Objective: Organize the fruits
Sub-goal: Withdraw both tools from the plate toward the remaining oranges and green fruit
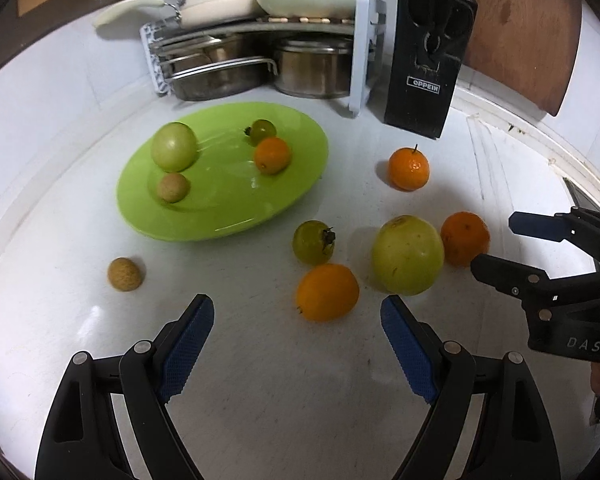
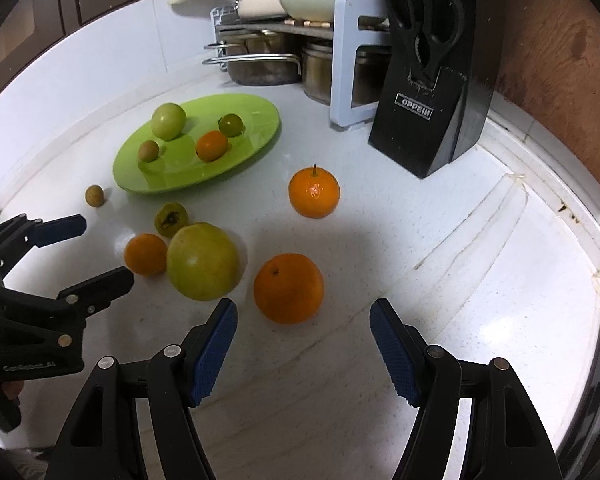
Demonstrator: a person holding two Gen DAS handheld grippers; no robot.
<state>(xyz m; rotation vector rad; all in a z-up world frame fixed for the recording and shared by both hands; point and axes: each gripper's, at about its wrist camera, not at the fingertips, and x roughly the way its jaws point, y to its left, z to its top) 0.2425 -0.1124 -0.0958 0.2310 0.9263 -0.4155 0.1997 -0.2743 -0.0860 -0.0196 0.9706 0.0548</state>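
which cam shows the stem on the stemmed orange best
Right wrist view: the stemmed orange sits near centre, large, with its stem sharp against the counter. Left wrist view shows it smaller and farther off, stem still visible.

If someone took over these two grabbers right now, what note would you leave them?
Left gripper: open, empty, fingers aimed at a small orange on the counter.
Right gripper: open, empty, nearest a larger orange.
Done: four fruits sit on the green plate.
Left: six fruits on the white counter: those two oranges, a stemmed orange, a big green fruit, a small green fruit and a small brown fruit by the plate.
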